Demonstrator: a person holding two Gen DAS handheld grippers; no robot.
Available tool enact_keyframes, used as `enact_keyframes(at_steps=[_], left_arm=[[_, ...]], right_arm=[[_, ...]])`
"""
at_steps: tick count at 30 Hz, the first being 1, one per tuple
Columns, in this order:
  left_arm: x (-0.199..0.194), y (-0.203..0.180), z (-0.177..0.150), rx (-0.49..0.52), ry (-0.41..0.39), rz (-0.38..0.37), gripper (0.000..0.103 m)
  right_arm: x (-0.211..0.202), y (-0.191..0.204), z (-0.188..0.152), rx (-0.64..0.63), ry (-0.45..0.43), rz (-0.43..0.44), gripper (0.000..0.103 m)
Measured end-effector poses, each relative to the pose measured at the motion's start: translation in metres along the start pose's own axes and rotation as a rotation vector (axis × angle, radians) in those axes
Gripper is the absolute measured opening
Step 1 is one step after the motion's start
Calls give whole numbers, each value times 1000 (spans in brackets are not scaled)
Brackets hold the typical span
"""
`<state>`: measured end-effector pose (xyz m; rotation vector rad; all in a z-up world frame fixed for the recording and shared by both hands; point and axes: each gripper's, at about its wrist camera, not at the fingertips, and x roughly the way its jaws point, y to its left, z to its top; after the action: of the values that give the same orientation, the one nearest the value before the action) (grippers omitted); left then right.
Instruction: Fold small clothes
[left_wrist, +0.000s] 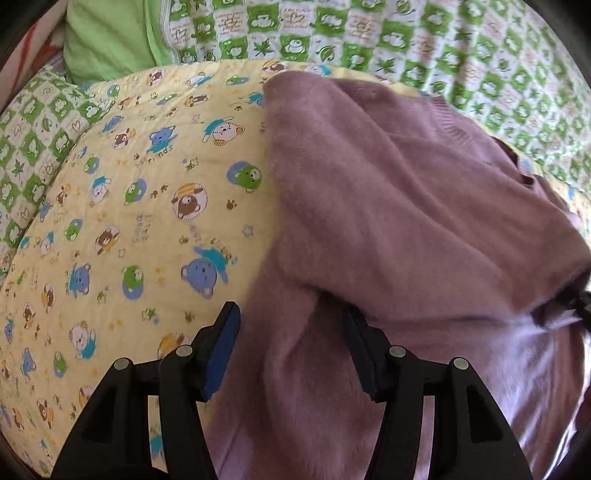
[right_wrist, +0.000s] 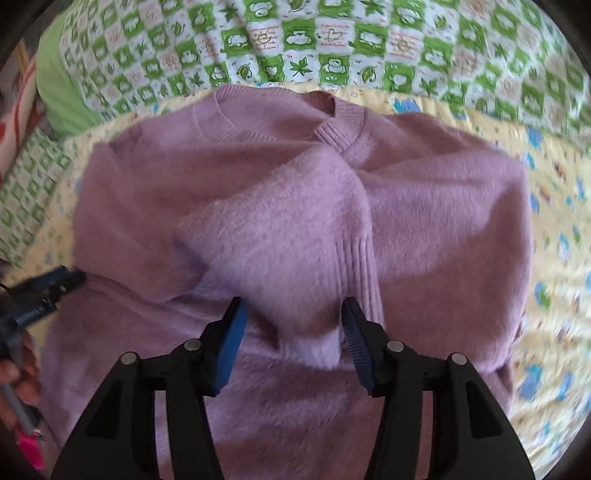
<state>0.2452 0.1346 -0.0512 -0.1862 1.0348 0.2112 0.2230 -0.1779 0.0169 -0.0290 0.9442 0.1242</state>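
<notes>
A fuzzy mauve sweater (right_wrist: 280, 192) lies spread on a yellow bear-print quilt (left_wrist: 140, 206), neckline away from me. One sleeve (right_wrist: 295, 236) is folded across its chest, ribbed cuff toward the right gripper. My right gripper (right_wrist: 293, 302) hovers over that cuff; the jaws straddle it and the pads stand apart from the fabric. My left gripper (left_wrist: 290, 310) is open over the sweater's left edge (left_wrist: 280, 258), with knit lying under the gap and nothing pinched. It also shows in the right wrist view as the left gripper (right_wrist: 55, 284) at the sweater's left side.
A green-and-white checked blanket (right_wrist: 332, 48) lies beyond the quilt, and a plain green pillow (left_wrist: 107, 40) sits at the far left. A hand (right_wrist: 18, 373) holding the left tool shows at the frame's left edge. Bare quilt extends left of the sweater.
</notes>
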Motion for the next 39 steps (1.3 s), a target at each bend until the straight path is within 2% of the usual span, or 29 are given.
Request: enact_keyframes(at_steps=[1, 2, 3, 6, 8, 10, 12, 17, 19, 21, 25, 26, 28, 32, 35, 39], left_arm=[[2, -1, 4, 5, -5, 14, 58], [4, -2, 8, 13, -10, 20, 57], [4, -5, 11, 24, -19, 24, 57], [5, -10, 22, 50, -48, 52, 54], [1, -9, 28, 7, -68, 73, 51], [-1, 2, 32, -72, -76, 48, 51], [1, 13, 31, -126, -71, 34, 51], [0, 30, 25, -218, -69, -10, 51], [1, 34, 22, -266, -69, -39, 51], [4, 44, 19, -328, -59, -81, 51], [11, 60, 10, -453, -33, -166, 51], [10, 62, 6, -472, -25, -174, 51], [9, 62, 4, -462, -25, -184, 51], [5, 57, 2, -396, 4, -175, 53], [-3, 61, -7, -352, 22, -186, 53], [-24, 69, -24, -321, 39, -225, 52]], right_arm=[[0, 0, 6, -9, -5, -20, 11], [-5, -3, 14, -11, -14, -33, 7], [-16, -7, 22, -9, -51, -36, 7], [-77, -22, 45, -14, -232, -43, 7], [-123, -32, 54, -36, -372, -49, 7], [-143, -38, 54, -69, -416, -100, 7], [-138, -43, 46, -111, -393, -132, 7], [-71, -61, 10, -114, -203, -164, 7], [-52, -64, -5, -106, -157, -168, 7], [-45, -63, -15, -115, -145, -172, 7], [-52, -54, -16, -185, -231, -210, 7], [-49, -53, -16, -201, -224, -224, 7], [-38, -54, -14, -206, -174, -214, 8], [-27, -57, -30, -213, -81, -178, 16], [-26, -62, -43, -190, -23, -166, 29], [-48, -73, -52, -117, -21, -106, 33]])
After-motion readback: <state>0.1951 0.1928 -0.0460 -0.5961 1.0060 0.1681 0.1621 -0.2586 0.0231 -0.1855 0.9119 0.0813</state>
